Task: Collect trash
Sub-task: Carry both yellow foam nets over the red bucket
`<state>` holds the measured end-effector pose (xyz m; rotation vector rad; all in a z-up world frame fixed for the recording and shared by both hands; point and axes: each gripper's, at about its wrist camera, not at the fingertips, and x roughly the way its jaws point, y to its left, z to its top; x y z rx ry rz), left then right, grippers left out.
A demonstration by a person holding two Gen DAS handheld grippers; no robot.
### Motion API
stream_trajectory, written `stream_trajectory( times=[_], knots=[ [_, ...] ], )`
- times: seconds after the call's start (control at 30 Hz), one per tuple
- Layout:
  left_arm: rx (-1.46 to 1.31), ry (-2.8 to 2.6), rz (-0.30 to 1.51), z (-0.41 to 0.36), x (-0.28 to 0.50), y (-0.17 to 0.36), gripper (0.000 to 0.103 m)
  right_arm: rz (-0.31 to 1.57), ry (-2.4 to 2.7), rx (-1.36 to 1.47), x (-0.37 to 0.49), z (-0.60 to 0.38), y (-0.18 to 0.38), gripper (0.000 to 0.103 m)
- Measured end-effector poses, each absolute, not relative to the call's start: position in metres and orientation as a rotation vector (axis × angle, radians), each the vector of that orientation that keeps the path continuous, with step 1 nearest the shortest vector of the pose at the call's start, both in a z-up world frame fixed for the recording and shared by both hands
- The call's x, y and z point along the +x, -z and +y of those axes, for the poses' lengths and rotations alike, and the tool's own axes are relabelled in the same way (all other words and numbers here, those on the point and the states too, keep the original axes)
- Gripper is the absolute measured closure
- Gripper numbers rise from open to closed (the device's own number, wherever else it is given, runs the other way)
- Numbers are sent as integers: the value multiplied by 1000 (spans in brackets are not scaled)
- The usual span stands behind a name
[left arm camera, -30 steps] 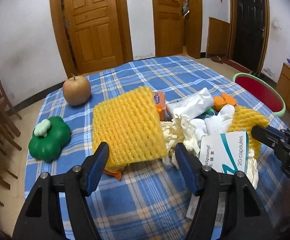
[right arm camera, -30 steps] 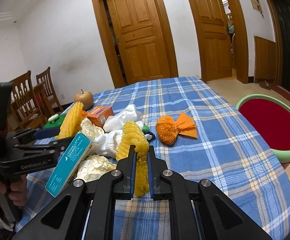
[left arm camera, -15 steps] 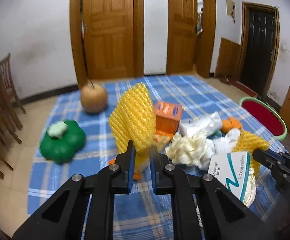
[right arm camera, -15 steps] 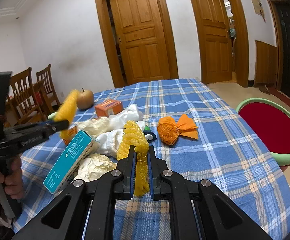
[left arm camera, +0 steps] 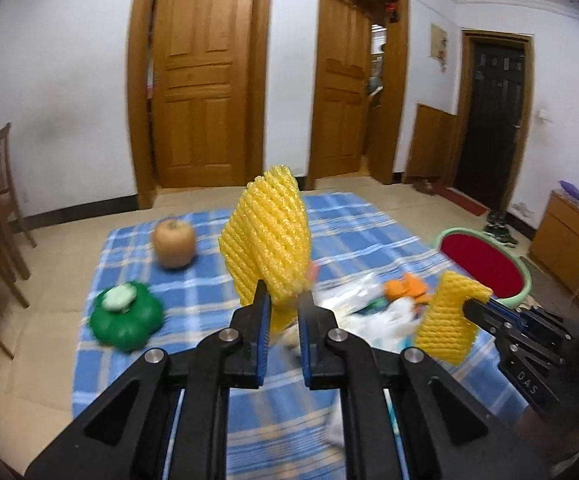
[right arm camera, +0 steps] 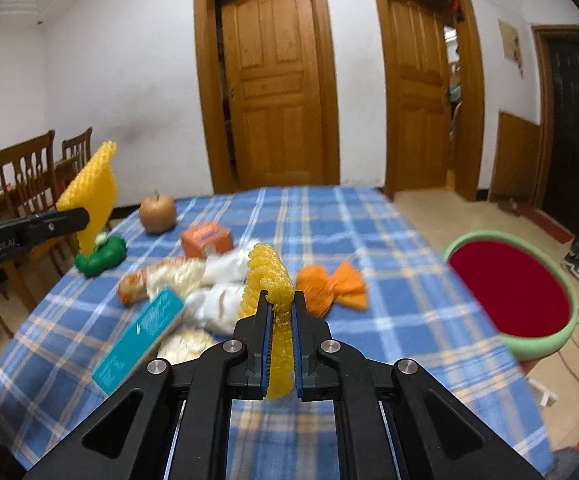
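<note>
My left claw [left arm camera: 283,312] clamped on big foam net [left arm camera: 267,240], net held upright, clear of cloth [left arm camera: 217,304]. My right claw [right arm camera: 280,312] clamped on small foam net [right arm camera: 269,276], lower end hanging between jaws. Beyond right claw: teal box [right arm camera: 141,330], white wads [right arm camera: 213,300], orange wrapper [right arm camera: 333,286], orange box [right arm camera: 207,238] heaped mid-table. Green toy [left arm camera: 127,318] at left, apple [left arm camera: 174,243] behind it. Red basin [right arm camera: 513,294] off table's right edge.
</note>
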<state>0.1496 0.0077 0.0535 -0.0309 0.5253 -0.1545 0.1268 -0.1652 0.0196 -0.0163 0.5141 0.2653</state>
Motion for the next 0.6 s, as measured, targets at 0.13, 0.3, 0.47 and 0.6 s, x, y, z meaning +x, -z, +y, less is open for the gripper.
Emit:
stream_trajectory(
  times=[0.13,0.3,0.47,0.6],
  knots=[
    [-52,261,509,-29,158,-61,92,476,-192,-1,124,-188,-44,95],
    [-72,441,529,-91,171,-59,92,443,-56,0,105,-236,-70,95],
    [-37,587,543,-149,173,-58,91,398,153,-10,75,-295,-95,95],
    [-16,664,536,-185,172,-60,91,395,252,25,64,-330,-100,95]
  ],
)
